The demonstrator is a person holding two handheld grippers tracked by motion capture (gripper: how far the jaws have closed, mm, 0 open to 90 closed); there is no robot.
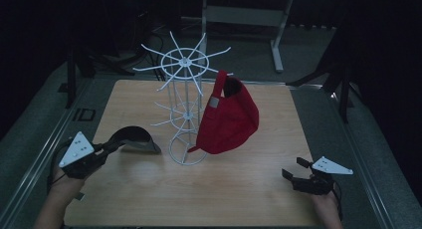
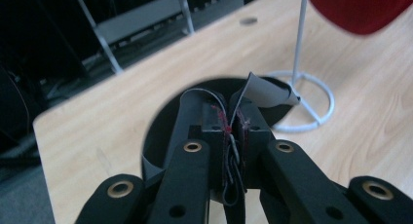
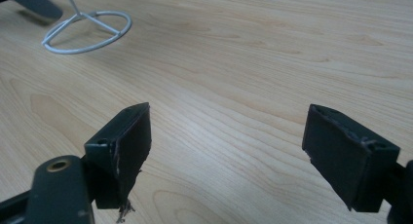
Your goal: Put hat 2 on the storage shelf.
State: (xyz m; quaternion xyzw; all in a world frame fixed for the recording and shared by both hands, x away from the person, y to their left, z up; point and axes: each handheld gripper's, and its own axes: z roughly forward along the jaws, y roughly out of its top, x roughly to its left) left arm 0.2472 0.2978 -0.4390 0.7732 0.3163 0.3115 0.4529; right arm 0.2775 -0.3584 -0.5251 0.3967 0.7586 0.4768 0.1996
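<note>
Left gripper [image 1: 113,147] clamps black cap [image 1: 133,138] beside rack [image 1: 185,109].

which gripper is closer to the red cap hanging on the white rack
Left. The left gripper, shut on a black cap, sits just left of the rack holding the red cap; the right gripper, open, is farther off.

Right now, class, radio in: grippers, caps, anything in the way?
Left gripper shut on black cap, at table level. Right gripper open, empty. Red cap hangs on white wire rack. Rack stands between black cap and right gripper.
</note>
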